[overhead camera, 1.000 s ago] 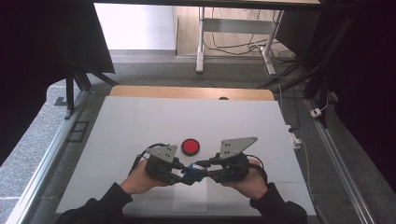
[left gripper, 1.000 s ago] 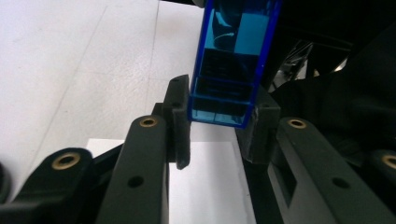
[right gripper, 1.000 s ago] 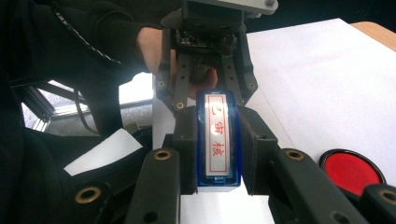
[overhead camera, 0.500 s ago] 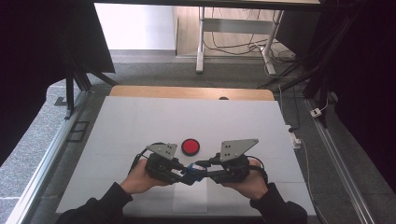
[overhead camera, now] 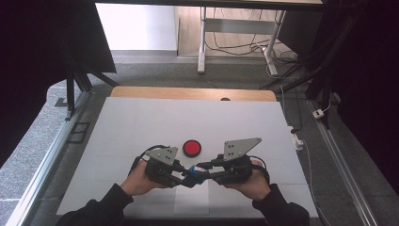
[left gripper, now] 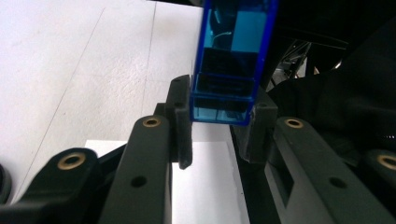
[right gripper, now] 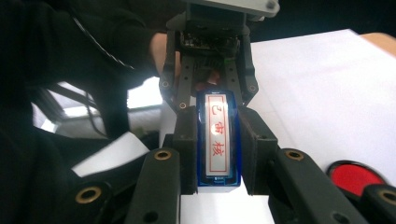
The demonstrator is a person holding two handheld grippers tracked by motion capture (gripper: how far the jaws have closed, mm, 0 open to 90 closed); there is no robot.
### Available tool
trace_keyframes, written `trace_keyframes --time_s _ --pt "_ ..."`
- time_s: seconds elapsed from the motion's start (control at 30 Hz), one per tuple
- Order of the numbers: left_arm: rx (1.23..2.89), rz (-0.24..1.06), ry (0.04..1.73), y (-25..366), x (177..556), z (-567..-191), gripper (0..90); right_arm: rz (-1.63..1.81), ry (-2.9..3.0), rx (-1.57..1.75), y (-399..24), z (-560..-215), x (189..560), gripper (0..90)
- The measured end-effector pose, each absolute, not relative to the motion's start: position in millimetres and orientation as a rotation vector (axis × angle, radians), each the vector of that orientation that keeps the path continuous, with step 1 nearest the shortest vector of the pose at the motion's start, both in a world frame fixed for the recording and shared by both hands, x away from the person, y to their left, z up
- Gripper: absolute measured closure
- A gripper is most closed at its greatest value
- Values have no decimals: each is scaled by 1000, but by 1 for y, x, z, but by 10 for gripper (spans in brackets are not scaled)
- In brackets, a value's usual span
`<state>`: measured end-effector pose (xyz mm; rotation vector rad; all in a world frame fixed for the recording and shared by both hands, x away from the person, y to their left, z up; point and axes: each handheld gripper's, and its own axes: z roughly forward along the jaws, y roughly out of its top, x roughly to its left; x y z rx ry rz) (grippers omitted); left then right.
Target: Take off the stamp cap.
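Observation:
A small blue see-through stamp (overhead camera: 193, 173) hangs just above the white table between my two grippers. In the high view my left gripper (overhead camera: 184, 177) and right gripper (overhead camera: 203, 175) point at each other, each held in a hand. The left gripper (left gripper: 219, 109) is shut on one end of the blue stamp (left gripper: 229, 70). The right gripper (right gripper: 218, 140) is shut on the other end of the stamp (right gripper: 218, 135), whose white label with red characters faces its camera. Beyond it, the left gripper (right gripper: 211, 70) grips the far end.
A round red pad (overhead camera: 191, 148) lies on the white table cover (overhead camera: 141, 127) just beyond the grippers, and shows as a red pad (right gripper: 355, 177) at the lower right. A white sheet (overhead camera: 192, 201) lies under the grippers. A wooden edge (overhead camera: 188, 93) marks the far side.

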<state>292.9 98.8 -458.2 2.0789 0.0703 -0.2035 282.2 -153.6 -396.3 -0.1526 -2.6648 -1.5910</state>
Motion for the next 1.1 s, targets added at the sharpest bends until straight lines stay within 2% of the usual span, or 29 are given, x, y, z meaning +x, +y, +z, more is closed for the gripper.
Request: trace_keyframes --time_s 0.27,0.77,1.1 --pt "2099 -130 13 99 288 -457 692 -1584 -2656 -143 -153 -396 282 716" --pt "2144 -140 121 102 287 -458 689 -1633 -2680 -191 -159 -397 286 715" --pt "2221 -82 170 105 279 -455 686 -1663 -2698 -219 -162 -396 286 715"
